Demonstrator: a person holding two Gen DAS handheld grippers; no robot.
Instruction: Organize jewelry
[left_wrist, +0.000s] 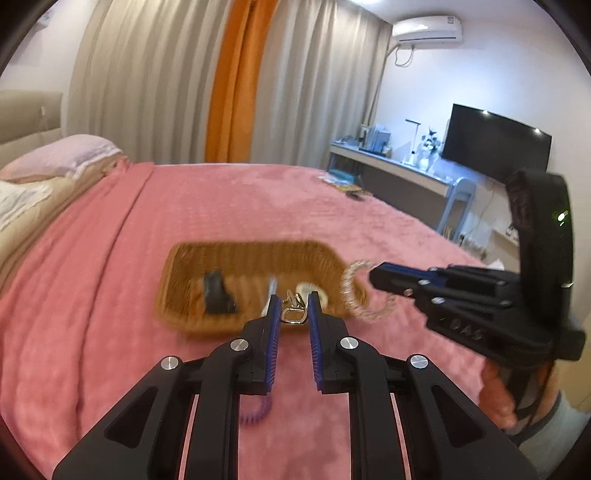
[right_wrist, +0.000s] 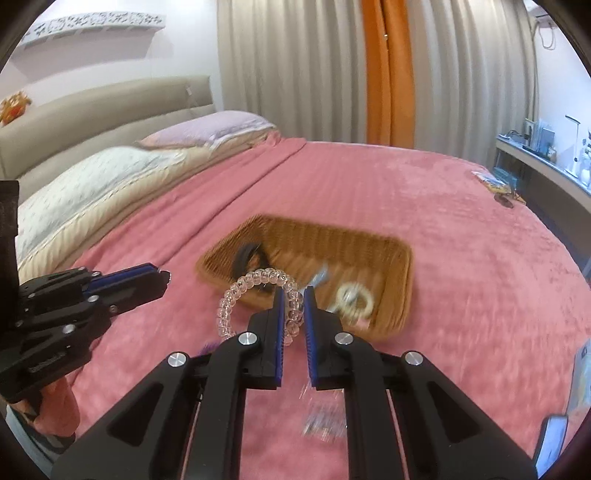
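Pinching a small gold metal clasp (left_wrist: 293, 312) between its blue pads, the left gripper (left_wrist: 293, 306) hangs over the wicker basket's (left_wrist: 255, 254) near rim. Inside sit a black clip (left_wrist: 218, 293) and white ring (right_wrist: 356, 299). Further right, the right gripper (right_wrist: 294, 306) clamps a clear coiled bracelet (right_wrist: 258, 284) beside the basket; fuzzy pink blanket (left_wrist: 184, 206) all around.

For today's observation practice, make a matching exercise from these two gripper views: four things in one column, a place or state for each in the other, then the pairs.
1. clear coil bracelet
2. gold clip
3. black item
4. purple coil

A. on the pink blanket, outside the basket
B. gripped by the right gripper
C. lying in the wicker basket
D. gripped by the left gripper

Pairs: 1-B, 2-D, 3-C, 4-A
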